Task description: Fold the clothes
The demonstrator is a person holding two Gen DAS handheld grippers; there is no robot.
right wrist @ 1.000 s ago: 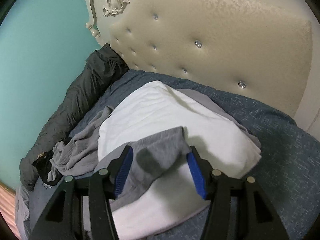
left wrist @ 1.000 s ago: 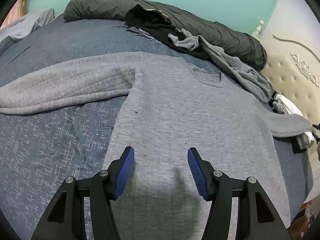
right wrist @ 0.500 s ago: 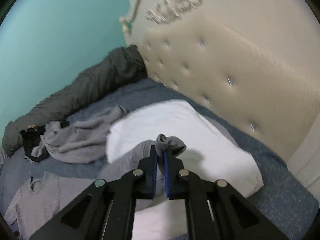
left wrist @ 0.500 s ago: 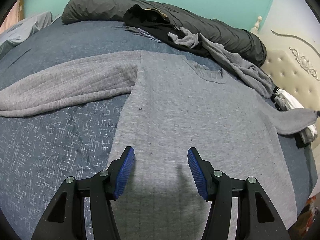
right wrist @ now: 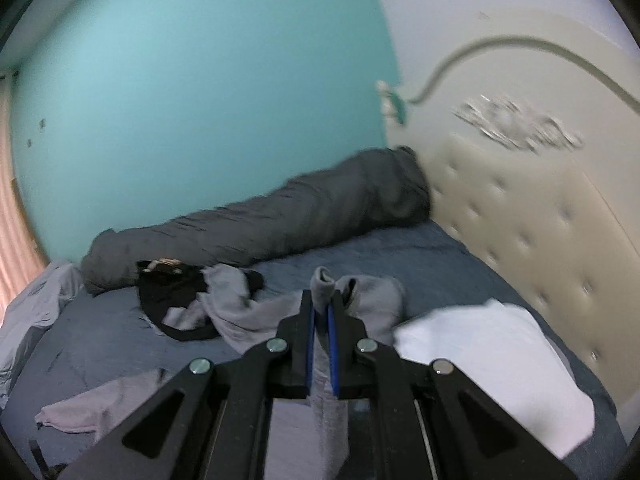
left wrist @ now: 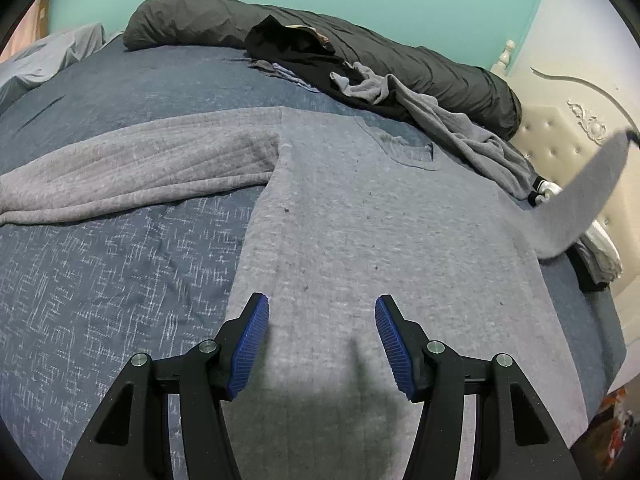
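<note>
Nearest to us, our left gripper (left wrist: 322,344) hangs over the lower body of the grey knitted long-sleeved sweater (left wrist: 360,240), its blue ribbed pads (left wrist: 250,344) standing well apart with nothing between them; its shadow falls on the knit below. The sweater lies flat, front up, on the dark blue woven bedspread (left wrist: 100,280), neckline toward the far side. Its one sleeve (left wrist: 132,176) stretches out flat to the left across the bedspread.

Our right gripper (right wrist: 320,316) is clamped tight on the cuff of the other sleeve (right wrist: 326,284); a bunch of grey knit sticks out past the fingertips and the rest of the fabric runs back under the fingers. In the left wrist view this sleeve (left wrist: 588,196) rises off the bed at the right edge, stretched up and away from the sweater's shoulder.

Just beyond the right gripper lies a white folded cloth or pillow (right wrist: 488,364), near the cream tufted headboard (right wrist: 540,240). Farther back, a crumpled light grey garment (left wrist: 452,120) lies just past the sweater's neckline, partly over a black garment (left wrist: 292,52). Behind both, a long dark grey rolled duvet (left wrist: 400,64) runs along the turquoise wall (right wrist: 200,100). A pale grey bundle of cloth (left wrist: 48,60) lies at the far left corner of the bed. The right wrist view is blurred, so finer detail there escapes us.
</note>
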